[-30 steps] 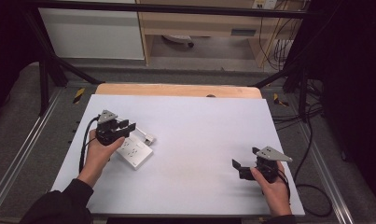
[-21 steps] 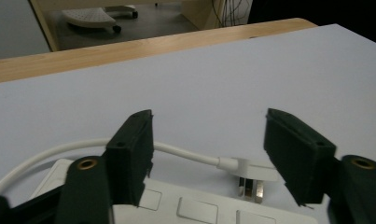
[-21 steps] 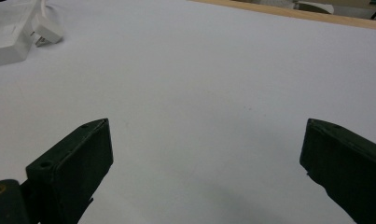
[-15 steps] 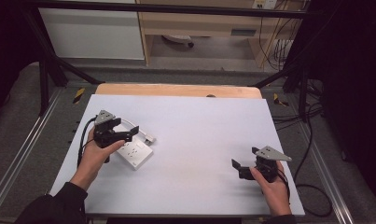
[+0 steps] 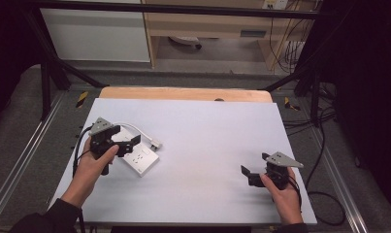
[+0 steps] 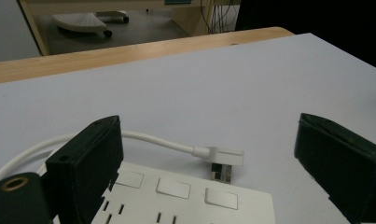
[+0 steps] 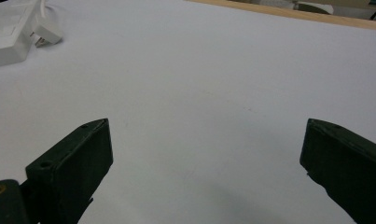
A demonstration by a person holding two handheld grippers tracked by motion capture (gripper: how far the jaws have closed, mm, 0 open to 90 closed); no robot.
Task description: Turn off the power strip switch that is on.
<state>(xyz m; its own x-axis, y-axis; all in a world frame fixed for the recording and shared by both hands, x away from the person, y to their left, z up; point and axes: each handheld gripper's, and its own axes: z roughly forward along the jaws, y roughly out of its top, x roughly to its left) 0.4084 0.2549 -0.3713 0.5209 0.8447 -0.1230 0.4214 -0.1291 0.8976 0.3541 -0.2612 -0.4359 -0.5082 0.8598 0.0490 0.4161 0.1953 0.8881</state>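
**Power strip lies free under the wide left tool**

Power strip (image 5: 140, 159), white and flat, lies on the desk (image 5: 207, 136) directly beneath and just ahead of the left tool (image 5: 127, 143). In the left gripper view the strip (image 6: 185, 200) fills the lower space between the two black jaws, its socket slots and square switches facing up, and neither jaw touches it. The left tool's jaws have just been opening and now stand wide apart, with nothing pinched between them; the strip sits lower than they do. A white cable (image 5: 132, 129) curves away from the strip on the far side of the left tool and ends in a white plug (image 5: 155, 143), which rests on the desk just beyond the strip's far corner. Seen along the left tool, that plug (image 6: 223, 158) lies ahead of the jaws, roughly midway between them, with its metal pins turned toward the strip.

The right tool (image 5: 253, 175) is held low over the desk, well apart from the strip, with its jaws also spread wide and holding nothing. In the right gripper view only bare desk surface (image 7: 213, 93) lies between its jaws, while the strip (image 7: 8, 32) and plug (image 7: 48, 35) sit far ahead and off to that tool's left.
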